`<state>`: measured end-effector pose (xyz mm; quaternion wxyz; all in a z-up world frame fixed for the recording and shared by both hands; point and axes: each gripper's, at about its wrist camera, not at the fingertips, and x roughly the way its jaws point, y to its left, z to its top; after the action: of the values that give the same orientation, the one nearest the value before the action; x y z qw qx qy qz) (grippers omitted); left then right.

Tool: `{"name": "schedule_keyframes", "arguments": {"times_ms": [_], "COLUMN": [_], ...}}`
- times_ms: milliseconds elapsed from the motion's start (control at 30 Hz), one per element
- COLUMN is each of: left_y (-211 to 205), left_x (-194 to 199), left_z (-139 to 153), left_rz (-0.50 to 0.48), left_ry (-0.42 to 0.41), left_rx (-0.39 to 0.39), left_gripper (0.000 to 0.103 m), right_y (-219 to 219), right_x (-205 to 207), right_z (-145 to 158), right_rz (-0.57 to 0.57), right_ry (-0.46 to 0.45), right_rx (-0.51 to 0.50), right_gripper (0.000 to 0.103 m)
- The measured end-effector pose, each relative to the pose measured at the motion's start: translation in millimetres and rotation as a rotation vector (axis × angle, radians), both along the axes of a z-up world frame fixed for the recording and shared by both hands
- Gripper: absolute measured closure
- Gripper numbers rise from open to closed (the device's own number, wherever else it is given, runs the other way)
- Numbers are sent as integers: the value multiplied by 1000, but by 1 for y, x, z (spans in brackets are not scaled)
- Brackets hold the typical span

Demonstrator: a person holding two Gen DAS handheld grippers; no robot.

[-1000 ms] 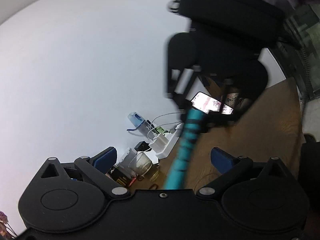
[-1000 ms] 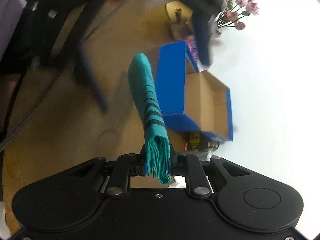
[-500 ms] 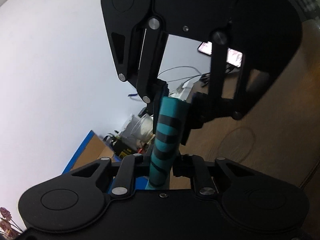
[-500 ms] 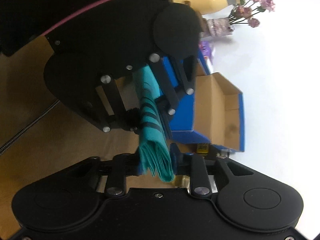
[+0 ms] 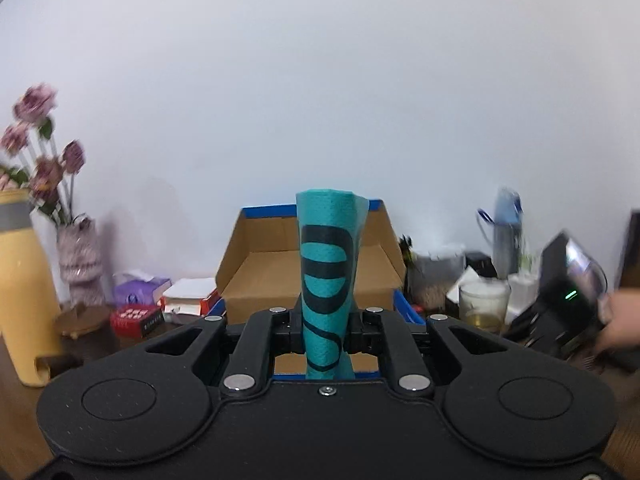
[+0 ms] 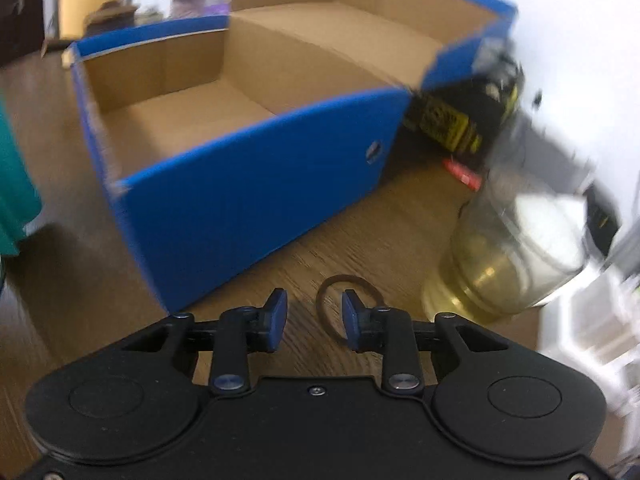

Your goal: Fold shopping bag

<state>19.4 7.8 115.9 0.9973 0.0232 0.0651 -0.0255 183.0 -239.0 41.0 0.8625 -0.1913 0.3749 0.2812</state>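
Between the pressed-in fingers of our left claw [image 5: 325,330] stands the teal fabric shopping bag with black curved markings [image 5: 326,276], folded into a narrow upright bundle that widens toward its top. Its lower end drops behind the claw body, so we cannot see how far it reaches. Behind it sits an open blue cardboard box with a plain brown inside [image 5: 264,272], its raised lid leaning near the white wall [image 5: 320,80]; the bag hides the middle of the box.

Off to the left, a tall yellow bottle with a grey band [image 5: 22,288] is cut by the frame edge, and blurred purple flowers in a pale vase [image 5: 78,264] stand beside it. At the right edge, a smeared hand [image 5: 622,322] touches a dark device with a green light [image 5: 568,300]; motion blur keeps us from telling what the device is.

From the right wrist view, our right claw [image 6: 314,322] is spread, with nothing between its blue-padded fingers [image 6: 276,316]. It hovers over the brown wooden worktop [image 6: 340,240], where a thin dark ring [image 6: 348,308] lies partly behind one fingertip; whether they touch, we cannot tell. The same blue box [image 6: 256,196] lies just ahead, empty as far as we can see. A clear glass jar with yellowish liquid [image 6: 500,256] stands to the right, heavily blurred. A teal sliver of the bag [image 6: 14,184] shows at the left edge, mostly out of frame.
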Motion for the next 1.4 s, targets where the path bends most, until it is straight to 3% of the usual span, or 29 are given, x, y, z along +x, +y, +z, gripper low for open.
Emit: {"name": "schedule_keyframes", "arguments": {"times_ms": [133, 300, 433, 533, 633, 733, 900, 967, 1033, 1100, 1133, 1167, 1200, 1333, 1400], "left_y": [10, 23, 17, -3, -27, -51, -93, -102, -109, -111, -111, -111, -111, -111, -116], "left_x": [-13, -19, -37, -56, -74, -92, -124, -132, -137, -138, -138, -138, -139, -142, -144], "left_z": [3, 9, 10, 5, 1, -1, -9, -11, -12, -10, -10, -9, -9, -13, -17], "left_rz": [17, 33, 96, 146, 171, 185, 218, 203, 183, 174, 168, 156, 151, 162, 187], "left_ry": [-4, 0, -65, -130, -179, -220, -293, -299, -293, -275, -269, -260, -255, -239, -248], "left_rx": [-56, -139, -140, -62, -2, 25, 81, 87, 92, 80, 74, 68, 63, 41, 83], "left_gripper": [89, 89, 89, 89, 90, 89, 89, 89, 89, 89, 89, 89, 89, 89, 89], "right_y": [-8, -6, -12, -13, -3, 11, 16, 13, 7, -4, -9, -12, -16, -24, -29], "right_x": [26, 4, -67, -150, -223, -268, -300, -311, -318, -328, -330, -330, -329, -325, -321], "right_z": [-5, 5, 70, 136, 183, 209, 213, 214, 218, 221, 222, 221, 217, 191, 183], "right_rz": [-64, -56, 28, 170, 344, 465, 523, 503, 491, 463, 431, 390, 348, 271, 243], "right_ry": [85, 24, -115, -213, -242, -211, -90, -92, -100, -97, -86, -74, -66, 2, 29], "right_rx": [94, 57, 161, 265, 288, 238, 167, 173, 204, 254, 287, 312, 321, 320, 373], "right_gripper": [102, 103, 103, 103, 103, 103, 100, 78, 75, 77, 84, 100, 103, 103, 103]}}
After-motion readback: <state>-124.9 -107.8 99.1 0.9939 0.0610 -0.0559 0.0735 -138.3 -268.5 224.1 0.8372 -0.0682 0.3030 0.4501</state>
